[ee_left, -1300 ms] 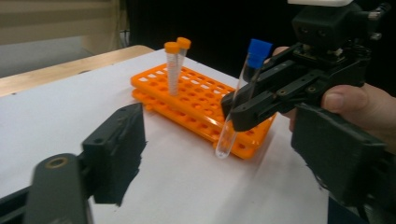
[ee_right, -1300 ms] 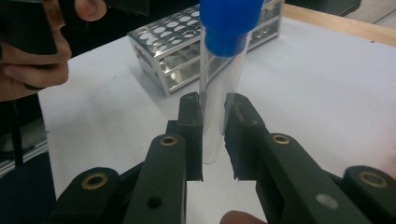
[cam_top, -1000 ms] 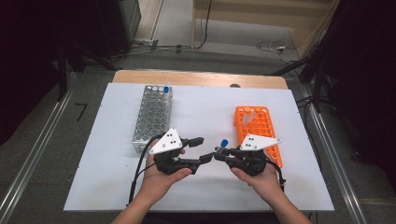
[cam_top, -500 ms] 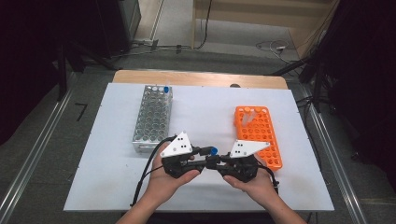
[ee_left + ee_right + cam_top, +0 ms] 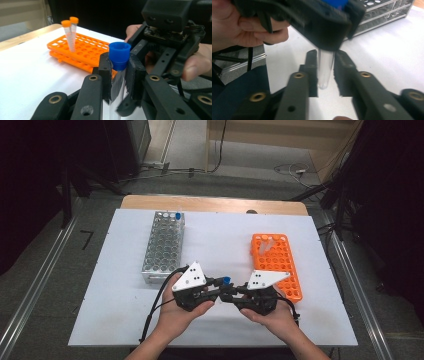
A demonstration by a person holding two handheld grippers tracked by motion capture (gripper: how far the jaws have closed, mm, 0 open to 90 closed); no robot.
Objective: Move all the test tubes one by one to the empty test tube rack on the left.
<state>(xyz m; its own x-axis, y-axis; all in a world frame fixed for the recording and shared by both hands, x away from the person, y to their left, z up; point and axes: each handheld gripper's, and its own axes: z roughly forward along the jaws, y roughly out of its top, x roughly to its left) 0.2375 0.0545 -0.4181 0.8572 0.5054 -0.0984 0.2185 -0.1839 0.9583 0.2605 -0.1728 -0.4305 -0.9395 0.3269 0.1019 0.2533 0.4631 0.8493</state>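
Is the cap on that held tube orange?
No, the held tube has a blue cap; two orange-capped tubes stand in the orange rack.

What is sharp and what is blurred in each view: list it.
High view: evenly lit, soft; the white table bright, surroundings dark. Left gripper view: the blue-capped tube fairly sharp, the orange rack softer behind it, near fingers blurred. Right gripper view: the left gripper close up and smeared, the tube's clear glass faint.

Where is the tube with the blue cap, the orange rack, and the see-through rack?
blue-capped tube (image 5: pixel 119 58), left gripper view, on its blue cap.
orange rack (image 5: pixel 275 257), high view, on its holed top.
clear rack (image 5: pixel 165 247), high view, on its top grid.
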